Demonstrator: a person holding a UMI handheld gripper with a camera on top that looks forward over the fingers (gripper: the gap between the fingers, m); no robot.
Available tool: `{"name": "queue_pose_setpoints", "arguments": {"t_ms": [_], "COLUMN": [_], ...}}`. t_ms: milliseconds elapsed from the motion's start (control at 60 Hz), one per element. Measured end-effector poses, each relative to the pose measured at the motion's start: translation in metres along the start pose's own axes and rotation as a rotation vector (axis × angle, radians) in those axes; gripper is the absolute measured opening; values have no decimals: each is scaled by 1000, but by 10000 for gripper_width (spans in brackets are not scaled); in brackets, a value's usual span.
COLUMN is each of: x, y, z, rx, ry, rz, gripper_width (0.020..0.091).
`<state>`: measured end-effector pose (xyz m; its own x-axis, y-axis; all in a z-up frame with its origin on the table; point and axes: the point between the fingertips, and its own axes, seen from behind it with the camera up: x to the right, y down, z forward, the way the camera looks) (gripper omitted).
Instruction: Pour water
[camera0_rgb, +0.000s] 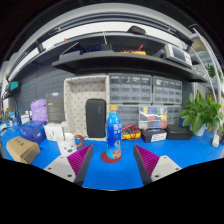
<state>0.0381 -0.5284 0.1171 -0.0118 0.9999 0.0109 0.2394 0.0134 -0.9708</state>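
The gripper (111, 162) has its jaws wide, with the water bottle (114, 134) upright just beyond its fingertips on the blue table (180, 158).

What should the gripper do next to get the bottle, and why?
Probably move straight forward a little. The bottle stands upright on the blue table, just ahead of the open gripper and lined up with the gap between its fingers. Neither finger touches it yet, so closing now would likely grab nothing.

A bottle (114, 135) stands on the table (185, 158), just ahead of the open fingers (80, 157). Left of the bottle lie boxes (23, 149); right of it, a plant (205, 112).
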Motion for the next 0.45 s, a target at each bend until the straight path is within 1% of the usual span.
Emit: {"name": "queue_pose_setpoints", "arguments": {"t_ms": [100, 317, 450], "x": [-1, -8, -5], "y": [-8, -10, -11], "z": [-14, -30, -31], "rx": [19, 14, 15], "ry": [10, 9, 31], "rz": [-19, -14, -12], "gripper_width": [823, 823, 827]}}
